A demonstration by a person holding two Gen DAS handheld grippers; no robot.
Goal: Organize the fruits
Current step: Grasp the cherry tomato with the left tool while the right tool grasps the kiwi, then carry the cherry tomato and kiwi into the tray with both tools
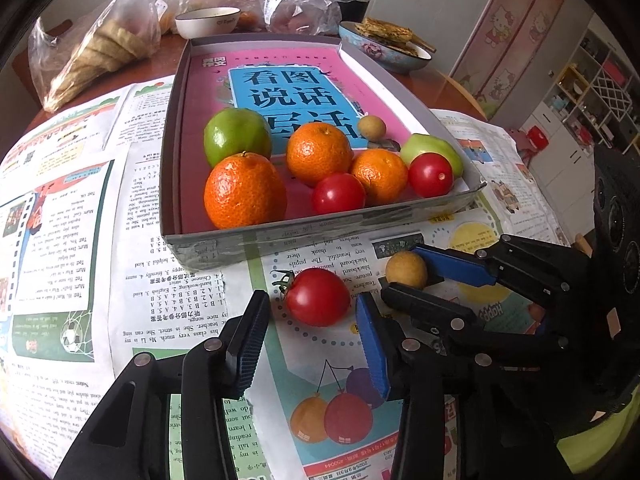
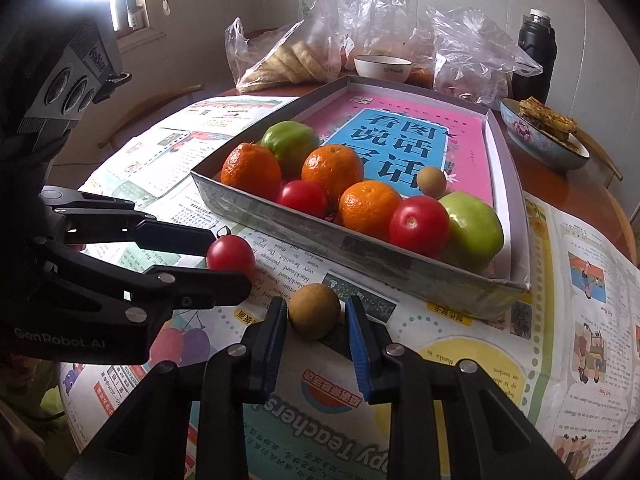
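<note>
A grey cardboard tray (image 1: 320, 226) (image 2: 400, 254) with a pink book in its bottom holds three oranges, two green fruits, two red tomatoes and a small brown longan. A loose red tomato (image 1: 317, 297) (image 2: 231, 257) lies on the newspaper in front of the tray. My left gripper (image 1: 314, 320) (image 2: 226, 258) is open with its fingers on either side of that tomato. A loose brown longan (image 1: 406, 270) (image 2: 314, 311) lies beside it. My right gripper (image 2: 316, 320) (image 1: 412, 270) is open with its fingers on either side of the longan, apart from it.
Newspapers (image 1: 80, 220) (image 2: 560, 320) cover the round wooden table. Behind the tray stand a white bowl (image 1: 207, 21) (image 2: 383, 67), plastic bags of food (image 1: 96, 48) (image 2: 288, 60), a blue dish of flatbread (image 1: 380, 46) (image 2: 544, 138) and a black flask (image 2: 536, 56).
</note>
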